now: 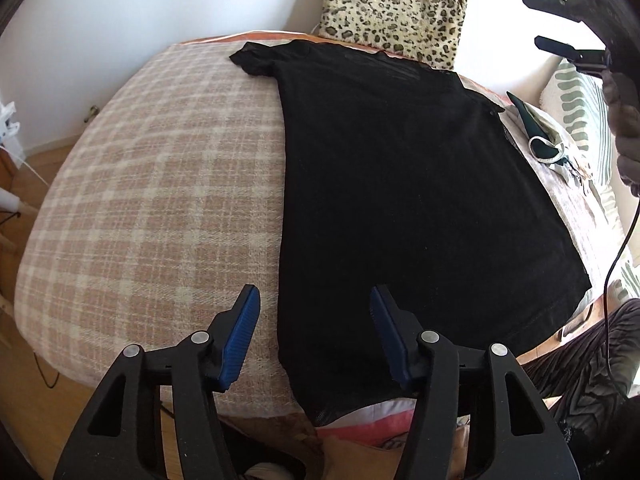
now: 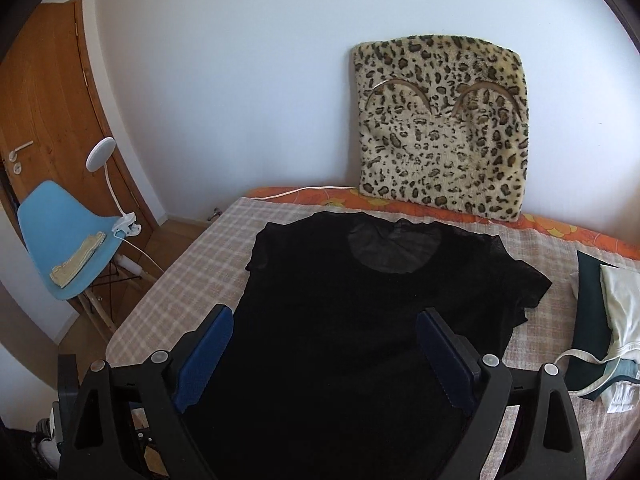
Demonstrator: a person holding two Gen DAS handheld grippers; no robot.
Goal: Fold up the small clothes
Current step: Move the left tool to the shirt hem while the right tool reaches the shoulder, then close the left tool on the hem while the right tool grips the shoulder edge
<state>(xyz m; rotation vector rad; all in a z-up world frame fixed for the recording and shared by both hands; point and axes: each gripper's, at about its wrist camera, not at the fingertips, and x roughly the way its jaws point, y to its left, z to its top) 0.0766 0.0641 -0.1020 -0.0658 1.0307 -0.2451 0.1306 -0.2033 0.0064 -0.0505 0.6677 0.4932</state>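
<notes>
The thin black mesh T-shirt (image 2: 360, 320) is lying flat on the checked pink-and-cream blanket (image 1: 160, 184). Both the left gripper (image 1: 315, 332) and the right gripper (image 2: 324, 356) are being held wide open, empty, above its hem. Being limp and light, it is likely best pinched at the hem corners.

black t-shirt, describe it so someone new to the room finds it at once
Start at the bed with the pink-and-cream checked blanket, its far edge against the white wall. The black t-shirt lies spread flat on it, neckline toward the leopard-print cushion. Unlike the folded green and white clothes beside it, it is unfolded and black.

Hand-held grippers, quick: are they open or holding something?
Left hand-held gripper: open, holding nothing, above the black shirt.
Right hand-held gripper: open, holding nothing.
</notes>
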